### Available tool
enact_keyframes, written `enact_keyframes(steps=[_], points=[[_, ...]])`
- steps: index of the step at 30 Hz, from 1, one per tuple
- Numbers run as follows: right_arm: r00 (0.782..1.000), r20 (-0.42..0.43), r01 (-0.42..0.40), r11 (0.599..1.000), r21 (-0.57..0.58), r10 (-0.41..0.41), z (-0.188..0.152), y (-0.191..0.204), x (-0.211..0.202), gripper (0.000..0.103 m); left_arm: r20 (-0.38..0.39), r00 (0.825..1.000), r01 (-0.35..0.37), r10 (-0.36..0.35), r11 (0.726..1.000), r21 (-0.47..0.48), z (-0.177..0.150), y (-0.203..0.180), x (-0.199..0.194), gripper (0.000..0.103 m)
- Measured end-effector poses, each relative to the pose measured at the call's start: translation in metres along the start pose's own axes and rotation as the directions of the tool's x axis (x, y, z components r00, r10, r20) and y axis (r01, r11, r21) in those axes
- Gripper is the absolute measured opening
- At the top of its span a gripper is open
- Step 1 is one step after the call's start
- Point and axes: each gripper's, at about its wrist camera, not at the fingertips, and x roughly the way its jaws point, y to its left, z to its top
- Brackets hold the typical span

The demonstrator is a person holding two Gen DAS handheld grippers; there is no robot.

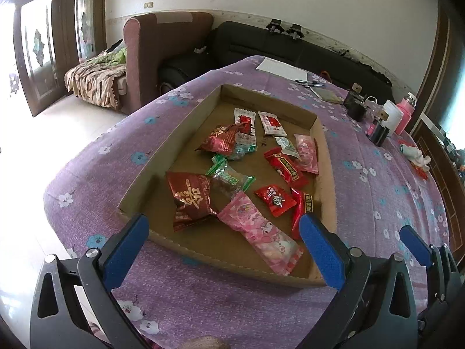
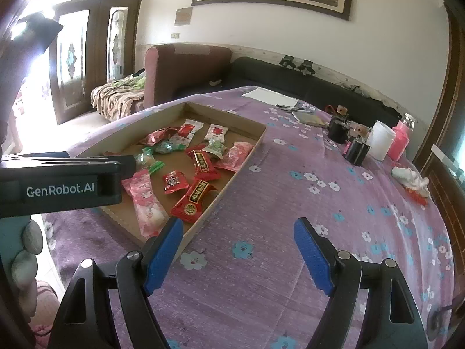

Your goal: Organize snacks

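A shallow cardboard tray (image 1: 186, 116) lies on the purple flowered tablecloth and holds several wrapped snacks: dark red packets (image 1: 193, 197), a pink packet (image 1: 258, 232), small red candies (image 1: 274, 199), green-wrapped sweets (image 1: 229, 176) and white-red sachets (image 1: 271, 122). My left gripper (image 1: 223, 250) is open and empty, hovering over the tray's near edge. My right gripper (image 2: 237, 253) is open and empty over bare cloth, just right of the tray (image 2: 247, 148). The pink packet (image 2: 146, 203) and a red packet (image 2: 193, 200) lie near its left finger. The left gripper's body (image 2: 58, 183) shows at the left.
At the table's far right stand black spools (image 2: 359, 148), a white jar (image 2: 382, 142) and a pink bottle (image 2: 401, 139). White paper (image 2: 270, 96), pens and a notebook lie at the far edge. A white cloth (image 2: 411, 176) lies right. Sofas stand behind the table.
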Motion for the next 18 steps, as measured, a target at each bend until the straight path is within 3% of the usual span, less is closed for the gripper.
enact_keyframes(steps=[18], points=[[1.0,-0.007,-0.011,0.999,-0.049,0.01,0.002,0.014,0.002,0.081,-0.018,1.0,0.003,-0.004,1.0,-0.015,0.001,0.006,0.004,0.103]])
